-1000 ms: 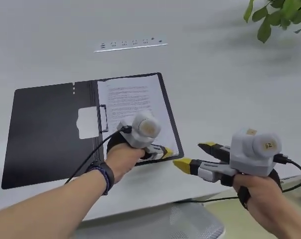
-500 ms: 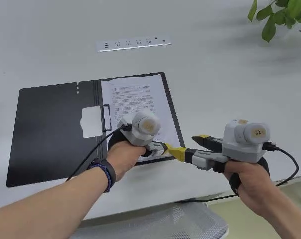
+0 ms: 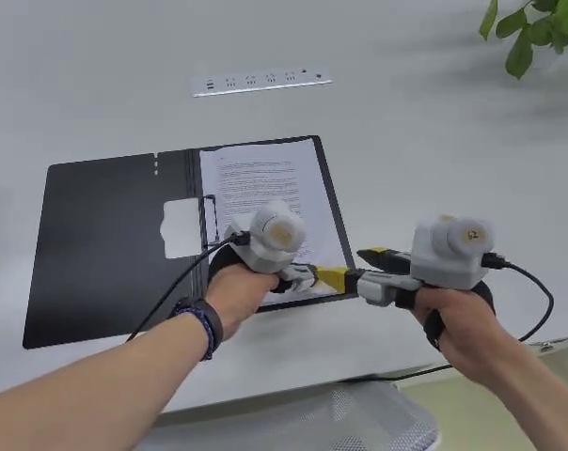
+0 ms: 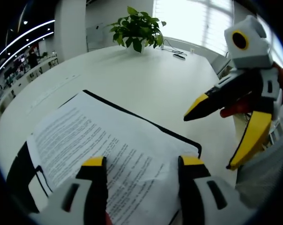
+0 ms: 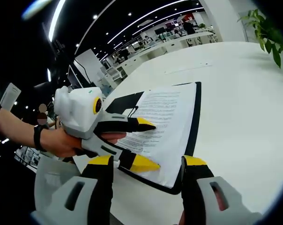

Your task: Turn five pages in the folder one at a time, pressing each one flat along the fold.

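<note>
**Right claw draws in beside the left at the folder's corner**

Moving in from the open tabletop, the right claw has travelled leftward over the last second. It now sits just beside the left claw at the lower right corner of the folder. The left claw has stayed over that corner throughout.

The folder lies open and flat on the white tabletop, with its black cover spread to the left. A printed page lies on top of the stack on the right side.

Both claws have their yellow-tipped jaws spread, and neither is pinching anything. In the left gripper view, the left claw's jaws hang over the page's lower corner. In the right gripper view, the left claw's lower jaw tip lies near the page's bottom edge.

Judging from this, the two claws are gathering at the corner to lift the top page. No page is raised yet, so this page turn has yet to start.

A power strip lies beyond the folder, and a leafy plant stands at the far right.
</note>
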A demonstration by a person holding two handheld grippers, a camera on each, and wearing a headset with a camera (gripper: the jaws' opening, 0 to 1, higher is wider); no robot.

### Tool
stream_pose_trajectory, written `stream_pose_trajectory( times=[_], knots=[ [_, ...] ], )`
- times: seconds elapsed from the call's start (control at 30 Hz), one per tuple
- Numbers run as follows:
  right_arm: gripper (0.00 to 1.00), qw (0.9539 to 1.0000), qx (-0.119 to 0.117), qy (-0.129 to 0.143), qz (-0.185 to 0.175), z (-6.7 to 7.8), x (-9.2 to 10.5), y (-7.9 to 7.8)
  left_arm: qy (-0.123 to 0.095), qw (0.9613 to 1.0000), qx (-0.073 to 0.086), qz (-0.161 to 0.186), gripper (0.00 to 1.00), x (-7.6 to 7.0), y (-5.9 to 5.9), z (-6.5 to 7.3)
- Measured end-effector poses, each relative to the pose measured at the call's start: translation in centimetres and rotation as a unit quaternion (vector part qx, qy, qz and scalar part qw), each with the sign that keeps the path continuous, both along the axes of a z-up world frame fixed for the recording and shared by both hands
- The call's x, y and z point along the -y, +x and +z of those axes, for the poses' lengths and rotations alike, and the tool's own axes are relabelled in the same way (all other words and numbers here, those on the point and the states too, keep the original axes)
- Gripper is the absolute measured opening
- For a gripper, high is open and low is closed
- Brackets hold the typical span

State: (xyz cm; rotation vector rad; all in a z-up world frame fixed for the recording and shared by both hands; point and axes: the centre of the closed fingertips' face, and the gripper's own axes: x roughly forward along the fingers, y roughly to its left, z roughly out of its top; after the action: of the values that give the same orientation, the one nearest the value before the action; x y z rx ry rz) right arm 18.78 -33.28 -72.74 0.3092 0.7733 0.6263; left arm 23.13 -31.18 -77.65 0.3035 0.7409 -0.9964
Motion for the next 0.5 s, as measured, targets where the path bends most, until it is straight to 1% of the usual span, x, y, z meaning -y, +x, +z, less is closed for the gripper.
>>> stream_pose_trajectory(
  times=[0.07, 0.3, 0.4, 0.5],
  knots=[
    [0.57, 1.0000, -0.003, 0.002, 0.000, -0.4, -0.1, 0.3, -0.008, 0.9999, -0.005, 0.006, 0.58, -0.1, 0.2, 0.1],
    [0.56, 0.9999, -0.011, 0.008, 0.007, -1.2, -0.7, 1.1, -0.010, 0.9999, -0.001, 0.007, 0.55, -0.2, 0.1, 0.0],
    [0.56, 0.9998, -0.014, 0.013, 0.006, -1.4, -0.9, 1.3, -0.008, 0.9999, 0.003, 0.006, 0.51, -0.2, 0.1, 0.0],
    [0.56, 0.9997, -0.016, 0.015, 0.007, -1.6, -1.0, 1.6, -0.010, 0.9999, 0.000, 0.007, 0.49, -0.4, 0.2, 0.0]
  ],
)
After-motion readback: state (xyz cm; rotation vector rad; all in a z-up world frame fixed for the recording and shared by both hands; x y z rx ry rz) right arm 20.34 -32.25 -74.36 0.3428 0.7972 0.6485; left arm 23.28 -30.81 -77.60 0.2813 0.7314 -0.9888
